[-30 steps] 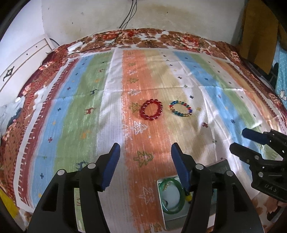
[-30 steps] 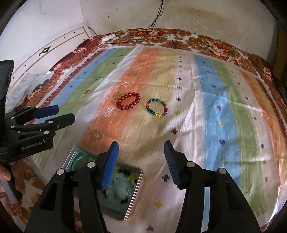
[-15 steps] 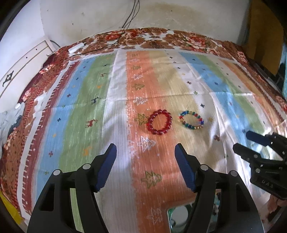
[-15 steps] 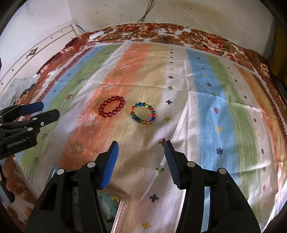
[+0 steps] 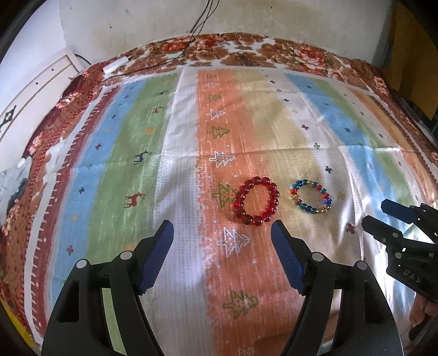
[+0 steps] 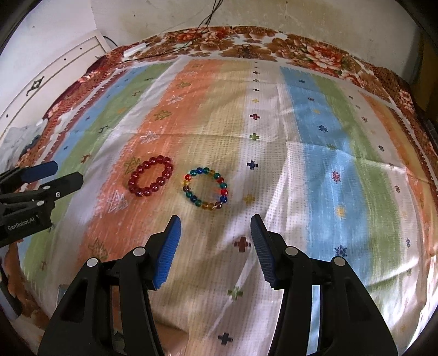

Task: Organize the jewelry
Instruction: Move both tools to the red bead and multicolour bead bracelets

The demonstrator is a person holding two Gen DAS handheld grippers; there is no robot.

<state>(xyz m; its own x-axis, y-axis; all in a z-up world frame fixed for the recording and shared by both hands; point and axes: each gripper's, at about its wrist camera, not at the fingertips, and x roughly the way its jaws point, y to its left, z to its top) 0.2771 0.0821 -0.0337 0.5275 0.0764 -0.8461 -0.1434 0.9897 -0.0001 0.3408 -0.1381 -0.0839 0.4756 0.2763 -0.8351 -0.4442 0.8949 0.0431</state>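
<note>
A red bead bracelet (image 5: 256, 200) and a multicoloured bead bracelet (image 5: 310, 197) lie side by side on the striped cloth (image 5: 175, 169). My left gripper (image 5: 223, 241) hovers just short of the red bracelet, its jaws opening with nothing between them. In the right wrist view the red bracelet (image 6: 151, 179) sits left of the multicoloured bracelet (image 6: 205, 192). My right gripper (image 6: 216, 232) is open and empty, just below the multicoloured one. Each gripper shows in the other's view: the right gripper (image 5: 383, 216) at the right edge, the left gripper (image 6: 54, 172) at the left edge.
The striped cloth covers a bed with a floral blanket (image 5: 246, 52) around it. A white wall (image 5: 273, 19) stands behind, with cables (image 5: 199, 27) hanging down onto a white power strip (image 5: 116, 63). A white headboard (image 5: 32, 90) is at the left.
Both grippers have moved forward over the cloth toward the bracelets. The metal tin with green jewellery has dropped out of both views. The left jaws stand wider apart.
</note>
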